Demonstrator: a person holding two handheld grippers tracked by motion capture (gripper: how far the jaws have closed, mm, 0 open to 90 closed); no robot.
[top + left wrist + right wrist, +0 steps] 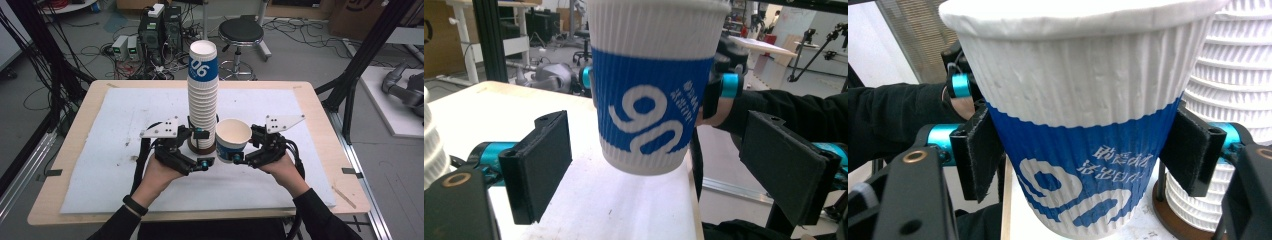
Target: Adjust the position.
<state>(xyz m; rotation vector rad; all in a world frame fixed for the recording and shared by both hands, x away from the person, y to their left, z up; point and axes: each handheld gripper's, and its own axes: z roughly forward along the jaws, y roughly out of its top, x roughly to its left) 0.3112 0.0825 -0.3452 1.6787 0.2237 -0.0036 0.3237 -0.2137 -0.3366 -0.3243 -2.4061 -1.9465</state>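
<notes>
High view has my right gripper (235,159) clamped on the cup (233,139), lifted off the tabletop (100,165) beside the stack (202,100) so it stays free, my left gripper (200,150) spread apart, off it; ribbed white paper, blue band, "06".

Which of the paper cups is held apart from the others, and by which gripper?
The single white ribbed paper cup with a blue band, clamped between the right gripper's fingers. The other cups are nested in the tall stack beside it.
</notes>
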